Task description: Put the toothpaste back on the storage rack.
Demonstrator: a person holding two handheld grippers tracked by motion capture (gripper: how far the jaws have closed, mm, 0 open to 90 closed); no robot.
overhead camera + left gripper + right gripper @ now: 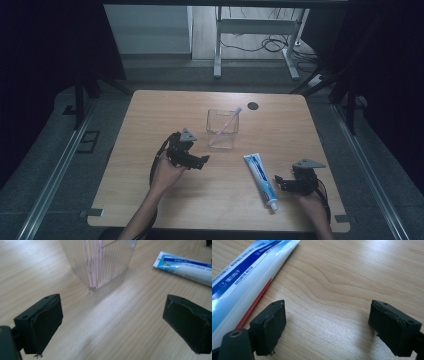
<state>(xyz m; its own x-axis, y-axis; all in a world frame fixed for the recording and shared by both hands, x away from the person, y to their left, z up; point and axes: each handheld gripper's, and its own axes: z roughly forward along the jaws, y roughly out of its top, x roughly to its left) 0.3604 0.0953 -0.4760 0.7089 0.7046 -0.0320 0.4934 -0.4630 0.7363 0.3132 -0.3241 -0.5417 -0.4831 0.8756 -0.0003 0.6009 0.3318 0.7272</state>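
Pale wood grain runs under both of my grippers, a bare tabletop (pixel 150 115) in a dim room with dark curtains at the sides and a desk frame beyond the far edge. Nearest to me, my right gripper (pixel 280 183) sits low over the wood with its jaws spread wide and nothing between them. The toothpaste tube (pixel 261 180) lies just off its left jaw, close beside it but not touching, flat on the table. Its long axis runs from the cap (pixel 273 205) near me to the crimped end farther away, roughly along the way the gripper points, so I judge the jaws would have to slide sideways to straddle it across its width. My right hand is clearly the nearer one to the tube. My left gripper (pixel 202 161) is also wide, holding nothing, with only wood between its pads (pixel 46 325). Straight ahead of it, near but apart, stands the clear ribbed cup (pixel 222 129), upright, with a pink toothbrush (pixel 229 121) leaning inside, its head above the far right rim. From the left gripper the tube (pixel 185 267) lies off to the right, well apart. Nothing stands between the tube and the cup. Beyond the cup, a dark round cable hole (pixel 253 105) marks the far table edge.
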